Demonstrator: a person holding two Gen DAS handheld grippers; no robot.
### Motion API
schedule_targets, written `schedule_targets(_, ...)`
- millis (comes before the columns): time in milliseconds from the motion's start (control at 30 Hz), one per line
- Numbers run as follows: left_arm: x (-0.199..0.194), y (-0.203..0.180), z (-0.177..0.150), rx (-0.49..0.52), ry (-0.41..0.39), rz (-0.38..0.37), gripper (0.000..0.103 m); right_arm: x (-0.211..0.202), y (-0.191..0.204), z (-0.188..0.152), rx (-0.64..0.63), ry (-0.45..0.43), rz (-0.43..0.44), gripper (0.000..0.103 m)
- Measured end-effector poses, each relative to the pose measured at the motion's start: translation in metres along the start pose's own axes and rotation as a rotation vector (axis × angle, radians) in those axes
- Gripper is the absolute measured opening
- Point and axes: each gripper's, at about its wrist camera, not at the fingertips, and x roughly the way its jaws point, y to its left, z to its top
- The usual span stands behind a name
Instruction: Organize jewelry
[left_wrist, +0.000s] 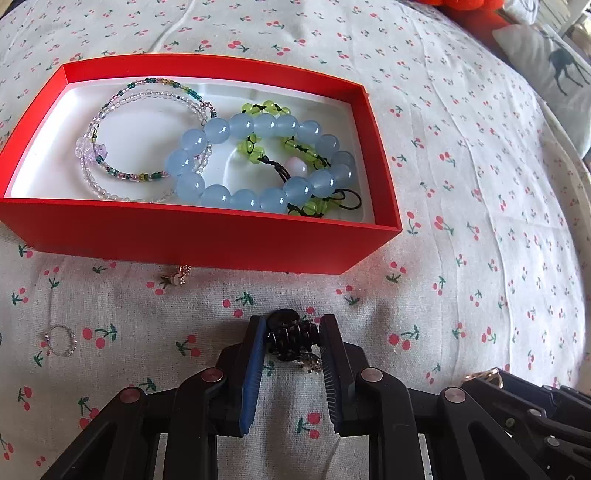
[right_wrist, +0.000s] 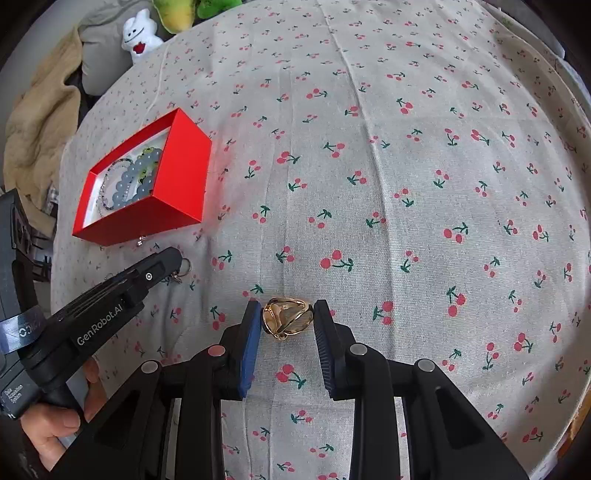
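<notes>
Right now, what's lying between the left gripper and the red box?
In the left wrist view, only cherry-print cloth between the left gripper and red box; a small sparkly charm sits off to the left.

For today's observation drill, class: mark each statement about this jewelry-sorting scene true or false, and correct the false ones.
1. The red box holds a bracelet of large pale blue beads. True.
2. The right tool has a gold ring between its pads. True.
3. The red box is closed with a lid. False: it stands open, no lid on it.
4. The cloth is printed with blue stars. False: it shows red cherries.
5. A thin ring lies on the cloth outside the box. True.
6. The left tool has a green bracelet between its pads. False: a dark ornament sits there.
</notes>
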Motion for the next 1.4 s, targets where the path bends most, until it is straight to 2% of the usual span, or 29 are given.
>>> schedule_targets(300, -0.017, 0.004, 0.0, 0.014, -0.022, -0.019, 0.023, -0.002, 0.005, 0.003, 0.006, -0.009, 0.004, 0.031)
schedule_targets(567, -0.043, 0.016, -0.001, 0.032, -0.061, -0.032, 0.023, -0.003, 0.025, 0.008, 0.0, -0.021, 0.021, 0.031)
schedule_targets(733, -0.059, 0.033, 0.0, 0.015, -0.083, -0.042, 0.024, -0.003, 0.044, 0.012, -0.006, -0.036, 0.042, 0.031)
schedule_targets(1000, -0.089, 0.059, 0.009, 0.002, -0.17, -0.035, 0.023, -0.009, 0.076, 0.021, -0.02, -0.091, 0.08, 0.031)
schedule_targets(1400, -0.093, 0.093, 0.033, -0.071, -0.205, -0.048, 0.023, -0.013, 0.107, 0.041, 0.01, -0.162, 0.145, 0.031)
